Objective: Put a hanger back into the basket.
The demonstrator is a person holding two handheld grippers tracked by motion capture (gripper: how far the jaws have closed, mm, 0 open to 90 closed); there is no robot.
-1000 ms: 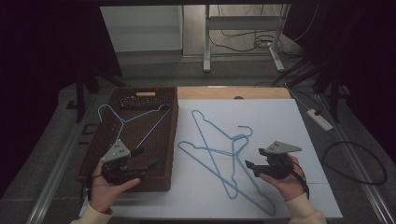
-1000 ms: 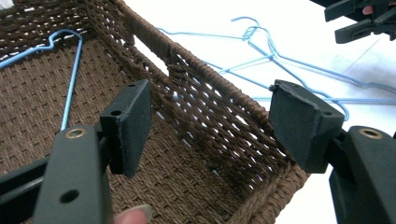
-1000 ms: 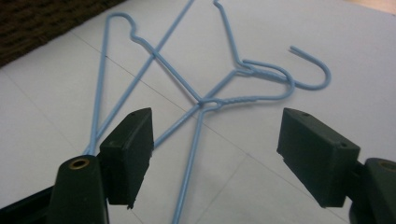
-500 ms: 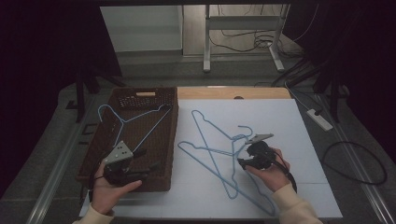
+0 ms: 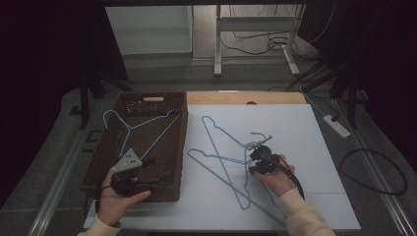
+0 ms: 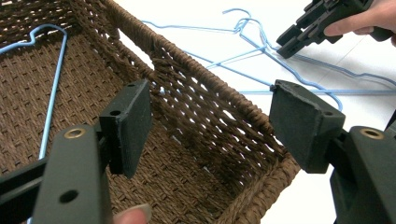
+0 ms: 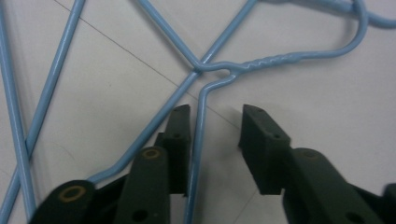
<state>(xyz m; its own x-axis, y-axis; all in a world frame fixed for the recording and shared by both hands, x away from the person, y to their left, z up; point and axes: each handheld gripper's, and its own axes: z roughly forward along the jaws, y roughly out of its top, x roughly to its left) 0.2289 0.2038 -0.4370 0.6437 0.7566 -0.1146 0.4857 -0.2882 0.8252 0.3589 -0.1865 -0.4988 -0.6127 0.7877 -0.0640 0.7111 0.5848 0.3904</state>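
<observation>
Hanger [image 7: 201, 140] wire lies between right tool's [image 7: 215, 135] closing, not-yet-pinching jaws.

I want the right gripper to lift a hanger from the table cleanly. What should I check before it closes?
1. Wire between the right gripper jaws, which have just been closing: ok, one hanger arm lies there.
2. Pads pressing the wire: not ok, a gap remains.
3. One hanger only: cannot tell, the hangers cross near the neck.
4. Basket has room: ok, one hanger inside.
5. Left gripper free: ok, open over the basket.
</observation>
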